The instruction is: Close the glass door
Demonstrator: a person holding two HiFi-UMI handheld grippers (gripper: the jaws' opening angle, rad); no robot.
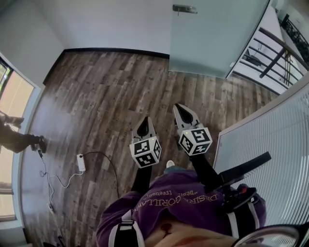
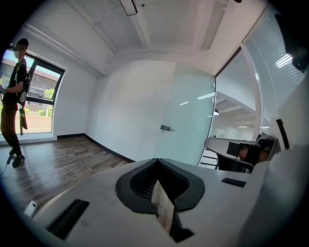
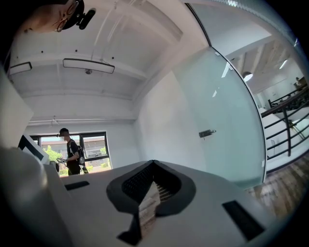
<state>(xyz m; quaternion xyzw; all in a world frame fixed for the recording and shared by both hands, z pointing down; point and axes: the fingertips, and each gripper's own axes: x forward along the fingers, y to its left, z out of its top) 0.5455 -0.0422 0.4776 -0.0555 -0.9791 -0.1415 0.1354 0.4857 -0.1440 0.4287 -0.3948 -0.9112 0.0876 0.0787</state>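
Head view: the glass door (image 1: 212,38) stands ahead across the wood floor (image 1: 111,91). The left gripper (image 1: 145,120) and right gripper (image 1: 179,107) point toward the door, well short of it, both closed and empty

Left gripper view: the door's handle (image 2: 167,128) shows beyond the meeting jaws

Right gripper view: the door fills the right side, jaws together on nothing

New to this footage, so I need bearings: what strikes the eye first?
A frosted glass door with a metal handle stands ahead, across the dark wood floor. The left gripper and right gripper point toward it, jaws together and empty. Another person stands by the window, far left.
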